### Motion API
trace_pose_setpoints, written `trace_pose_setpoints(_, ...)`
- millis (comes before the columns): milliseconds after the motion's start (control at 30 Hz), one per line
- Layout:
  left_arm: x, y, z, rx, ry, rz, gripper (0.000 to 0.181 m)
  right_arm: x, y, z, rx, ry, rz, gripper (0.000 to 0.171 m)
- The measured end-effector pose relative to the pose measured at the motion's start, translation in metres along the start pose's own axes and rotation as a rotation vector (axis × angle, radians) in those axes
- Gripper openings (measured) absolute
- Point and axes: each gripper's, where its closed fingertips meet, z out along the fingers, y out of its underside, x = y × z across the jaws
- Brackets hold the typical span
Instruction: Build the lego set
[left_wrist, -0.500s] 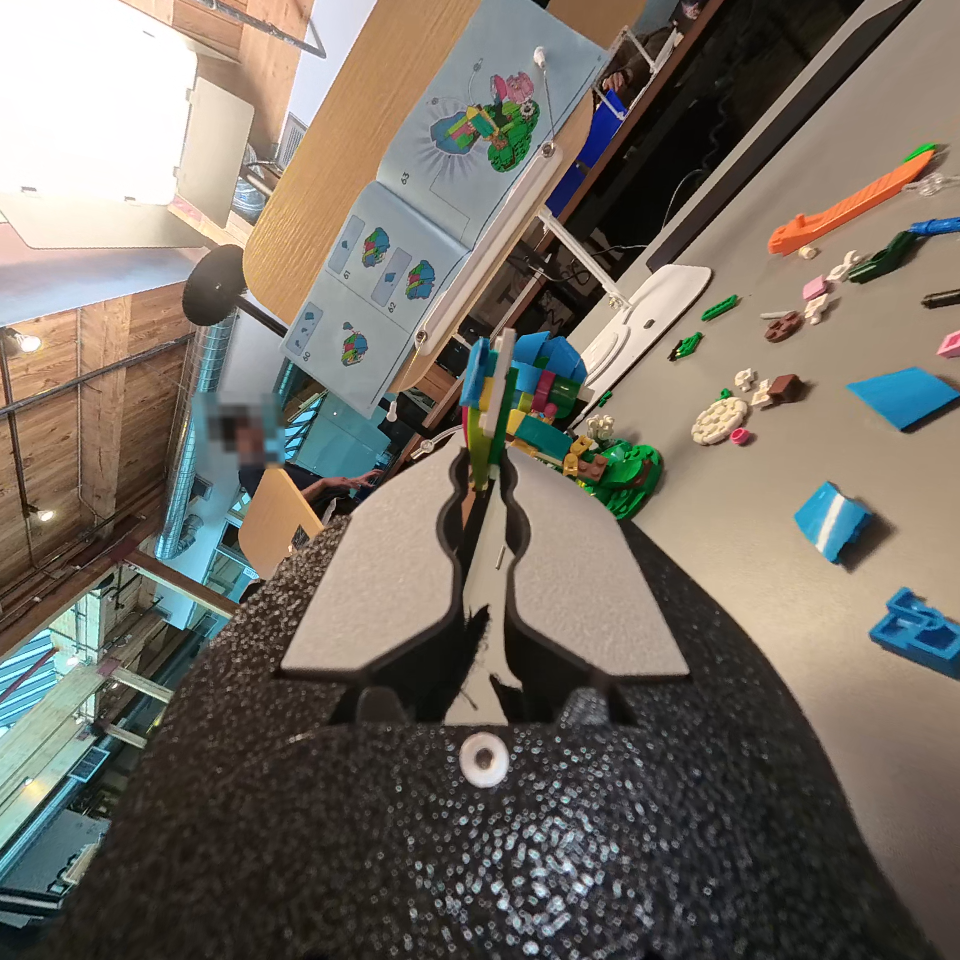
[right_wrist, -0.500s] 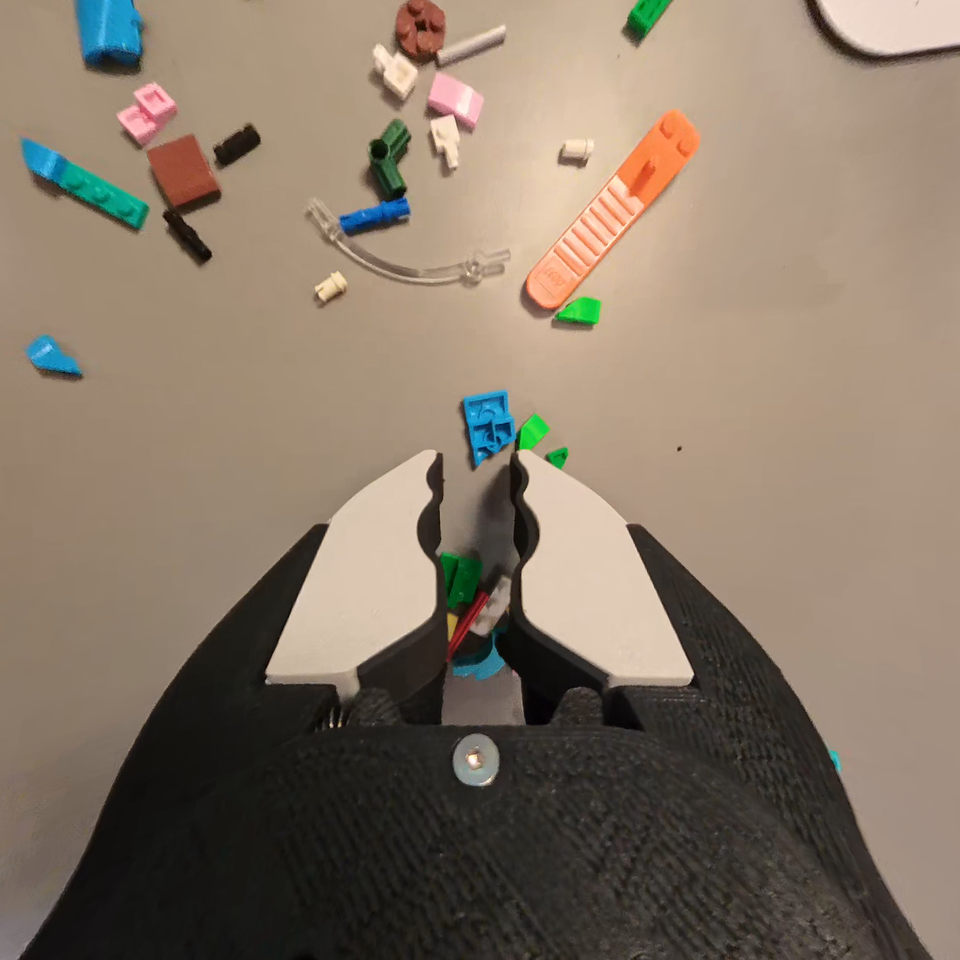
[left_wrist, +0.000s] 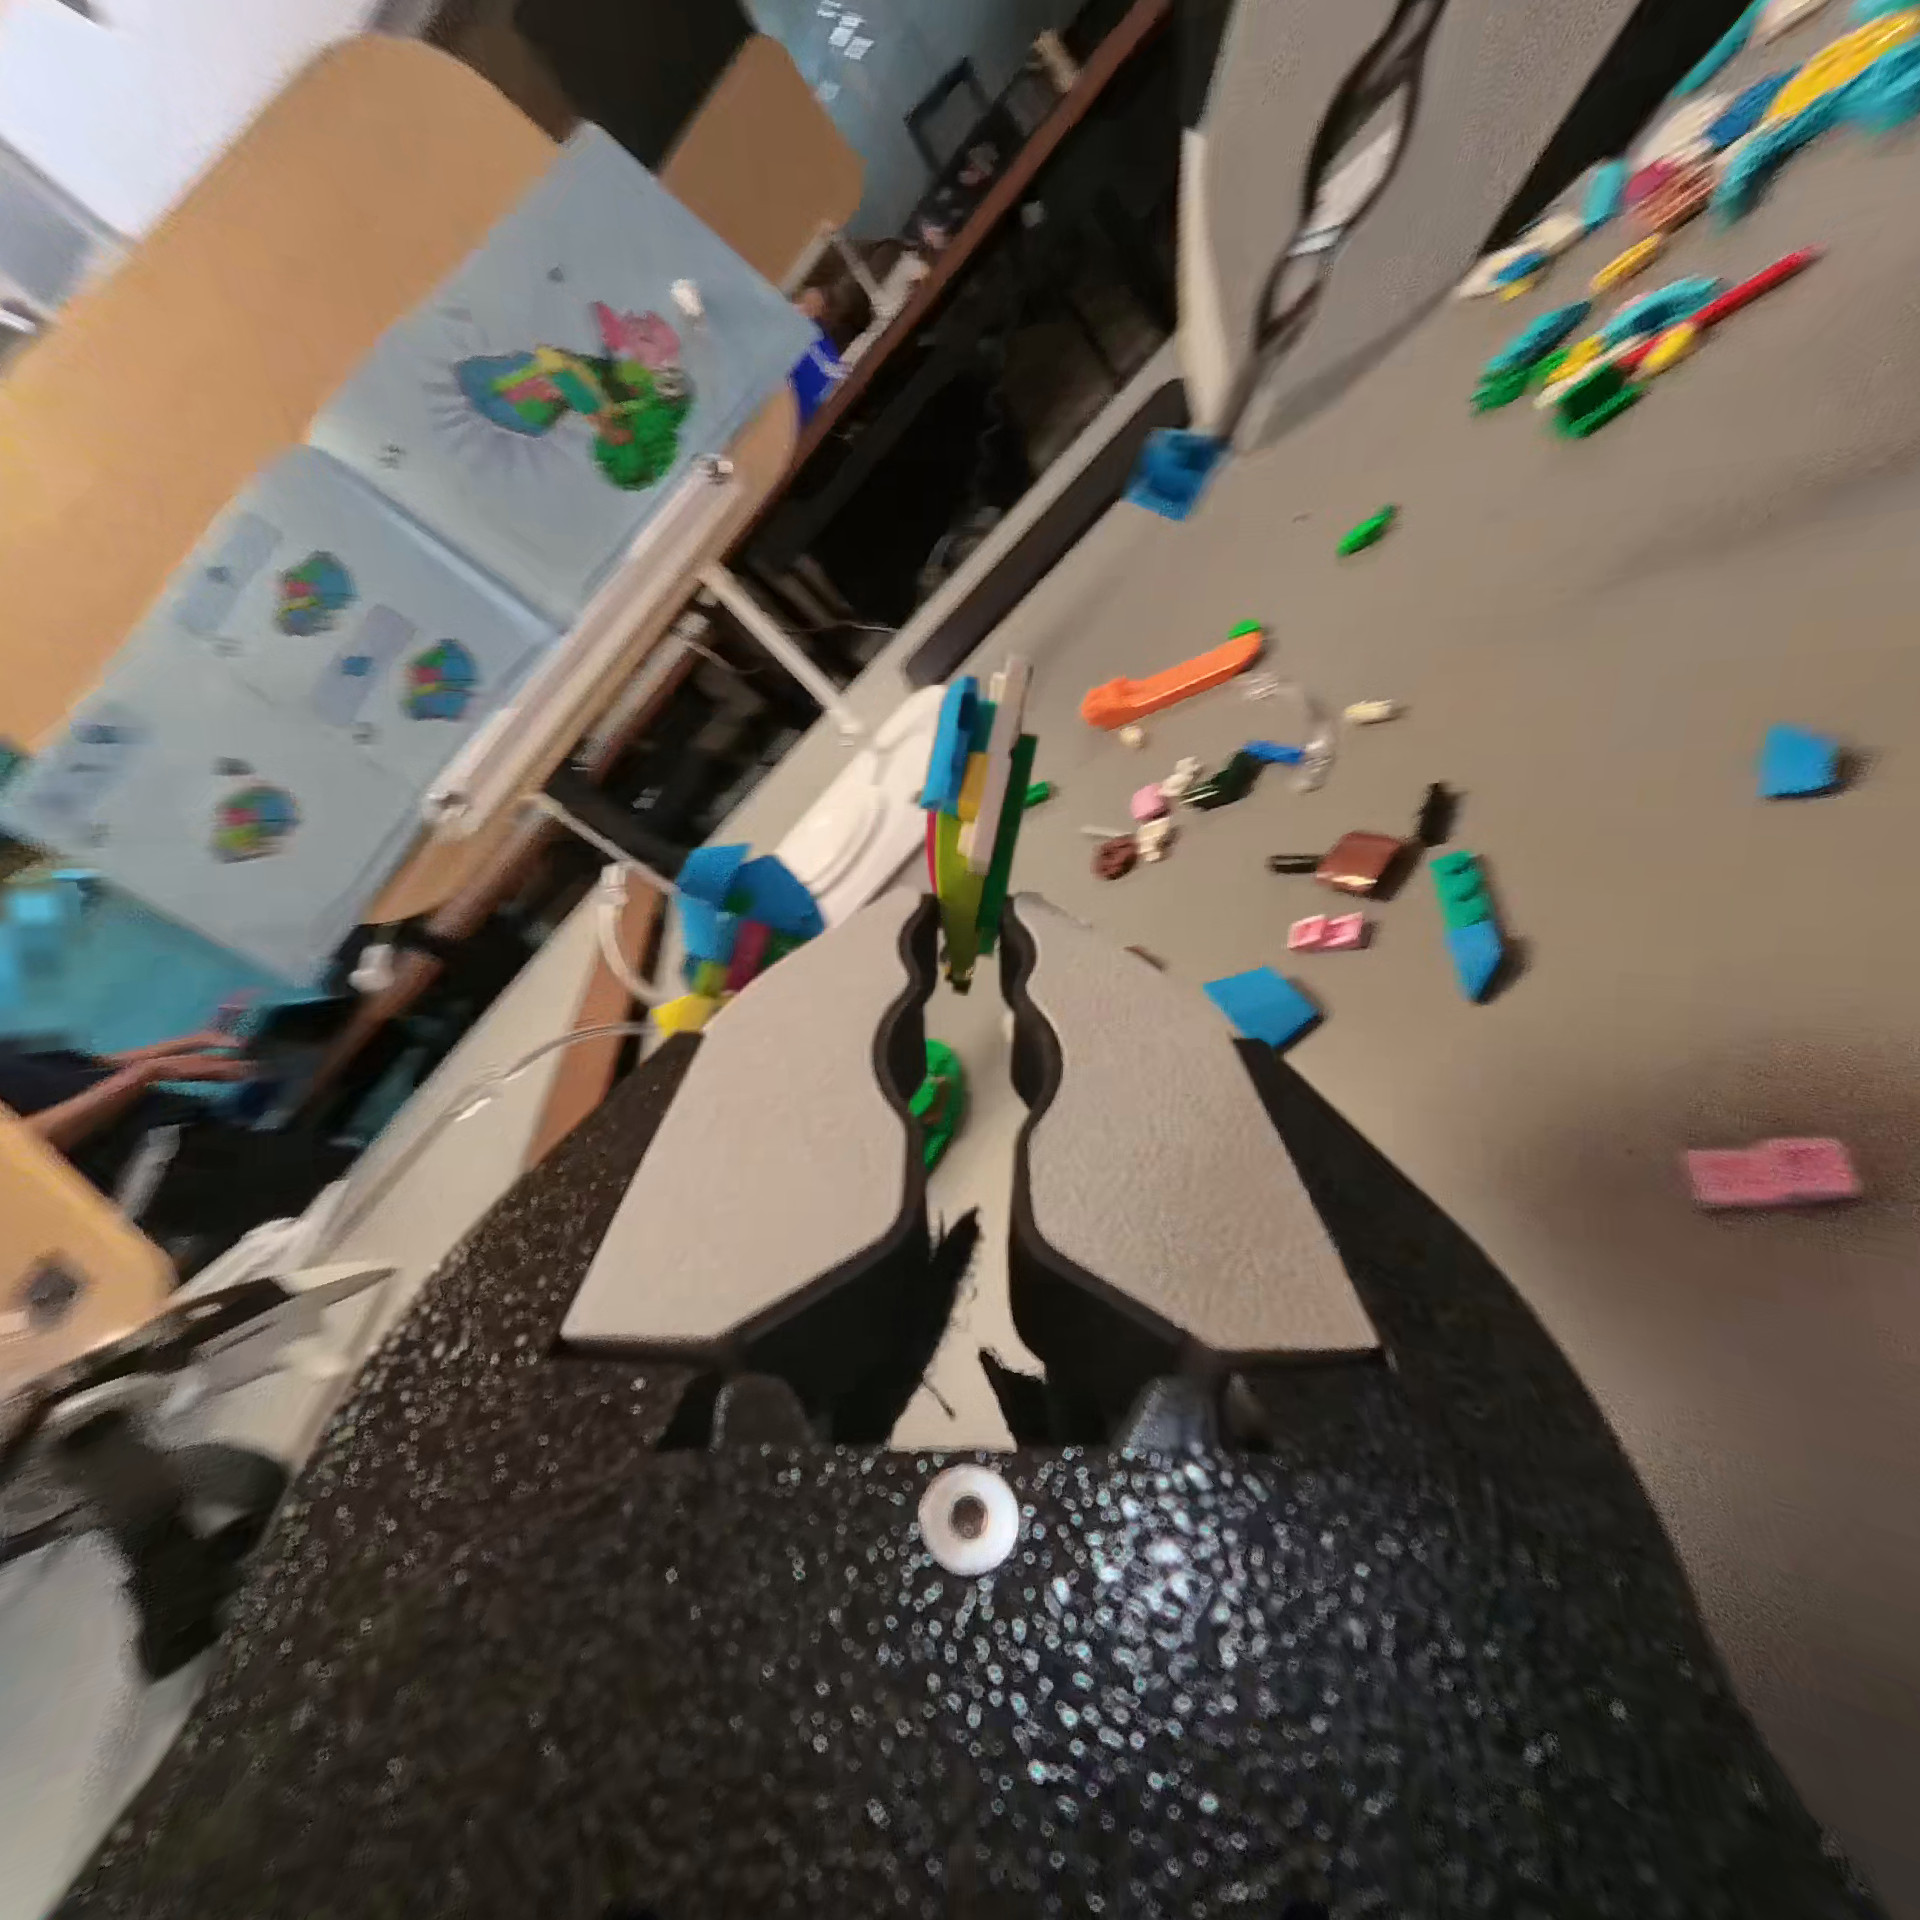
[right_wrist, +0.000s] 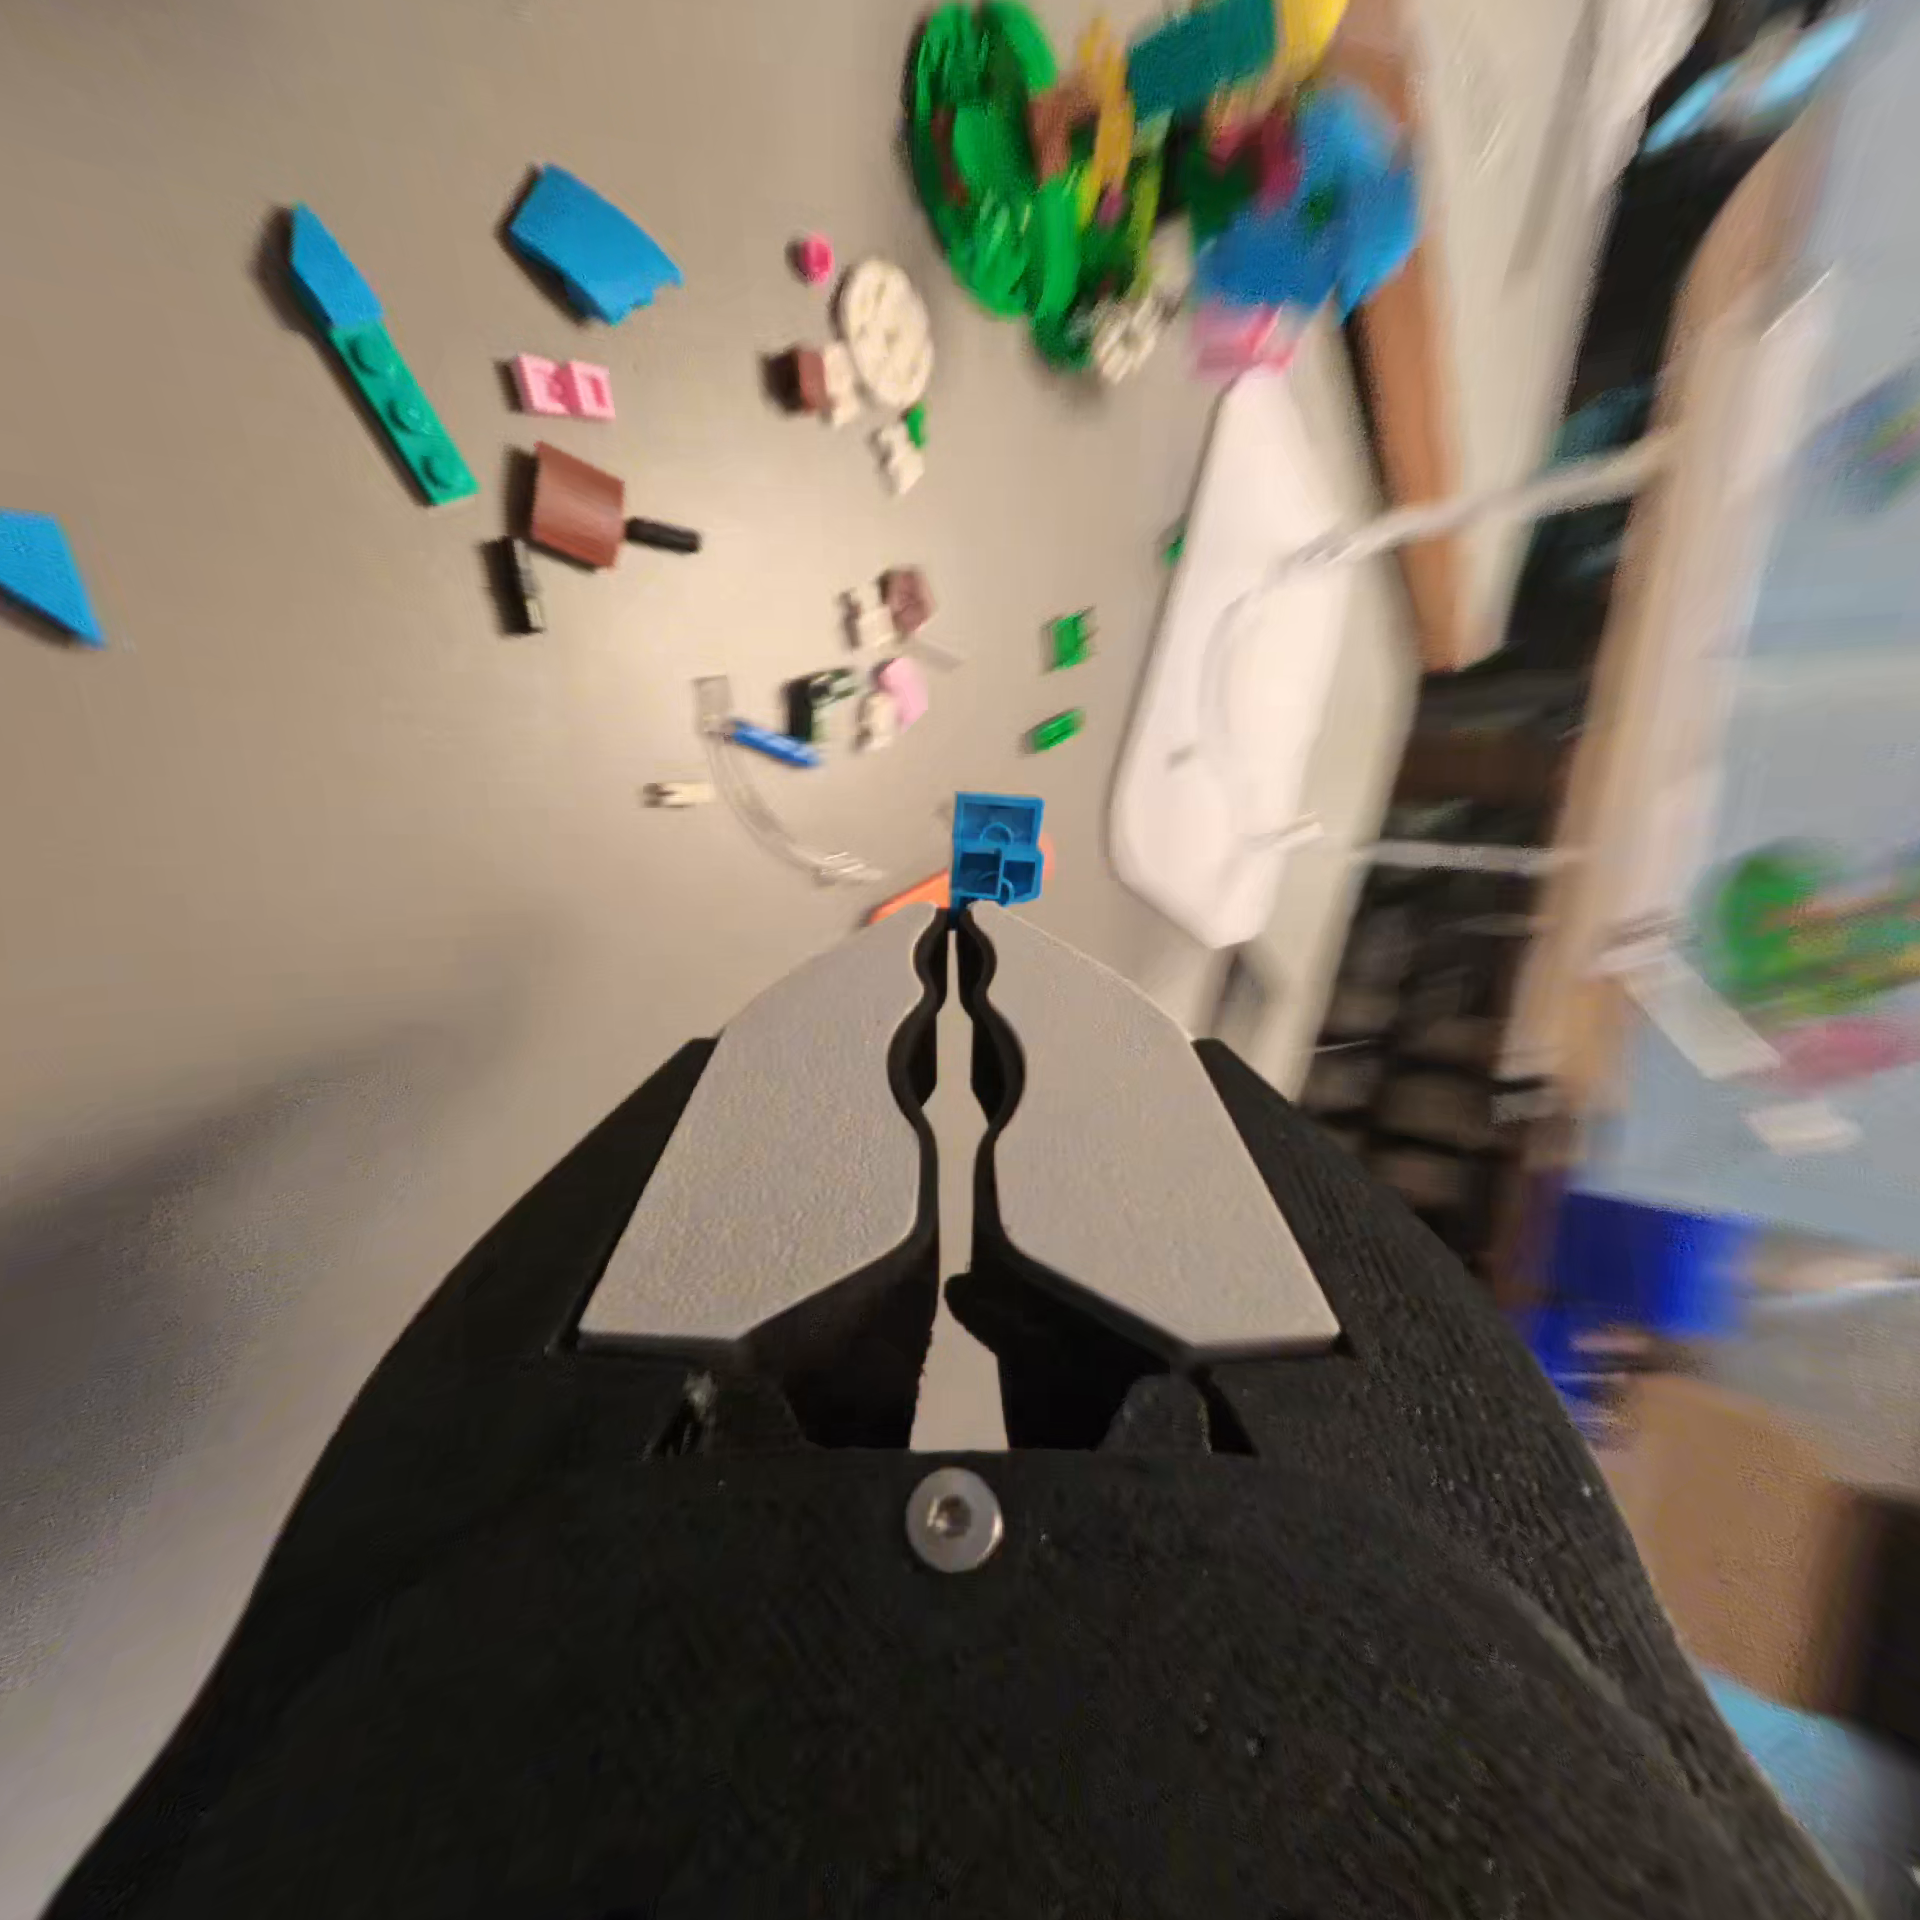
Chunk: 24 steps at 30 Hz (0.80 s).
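Note:
My left gripper (left_wrist: 971, 935) is shut on a flat multicolour lego sub-assembly (left_wrist: 982, 800) of green, yellow, white and blue plates, held edge-on above the grey table (left_wrist: 1558, 1039). My right gripper (right_wrist: 956, 920) is shut on a small blue lego piece (right_wrist: 995, 847), lifted off the table with its underside facing the camera. The larger green and blue lego model (right_wrist: 1122, 187) sits on the table at the top of the right wrist view, blurred; part of it shows left of my left fingers (left_wrist: 743, 920).
Loose pieces lie scattered: an orange brick separator (left_wrist: 1169, 686), a brown piece (right_wrist: 577, 504), pink plates (right_wrist: 561, 387), blue slopes (right_wrist: 592, 244), a teal plate (right_wrist: 405, 416). An open instruction booklet (left_wrist: 436, 499) stands on a white holder (right_wrist: 1247, 665) at the table edge. A person sits beyond.
My right gripper has closed on the small blue piece and lifted it, swinging toward the model. My left gripper has moved and turned with the sub-assembly still in it; both views are motion-blurred.

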Motion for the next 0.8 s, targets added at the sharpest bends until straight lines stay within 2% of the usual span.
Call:
trace_pose_setpoints(33,0.005,-0.004,0.0,-0.001,0.05,-0.031,0.011,0.012,-0.012,-0.007,0.01,0.111,-0.147,0.0)
trace_pose_setpoints(100,0.008,-0.01,-0.001,-0.004,0.106,-0.097,0.011,0.033,-0.039,-0.023,0.028,0.32,-0.439,0.0)
trace_pose_setpoints(167,0.008,-0.017,-0.004,-0.003,0.154,-0.179,0.011,0.043,-0.063,-0.034,0.029,0.446,-0.671,0.0)
trace_pose_setpoints(333,0.004,-0.035,-0.012,0.024,0.243,-0.399,0.011,0.055,-0.108,-0.051,0.062,0.613,-1.073,0.0)
trace_pose_setpoints(433,0.001,-0.041,-0.015,0.048,0.269,-0.482,0.011,0.055,-0.118,-0.051,0.06,0.586,-1.191,0.0)
trace_pose_setpoints(600,-0.001,-0.042,-0.015,0.062,0.264,-0.501,0.011,0.055,-0.132,-0.057,0.098,0.574,-1.3,0.0)
trace_pose_setpoints(800,-0.003,-0.045,-0.016,0.077,0.257,-0.522,0.011,0.054,-0.126,-0.056,0.073,0.549,-1.381,0.0)
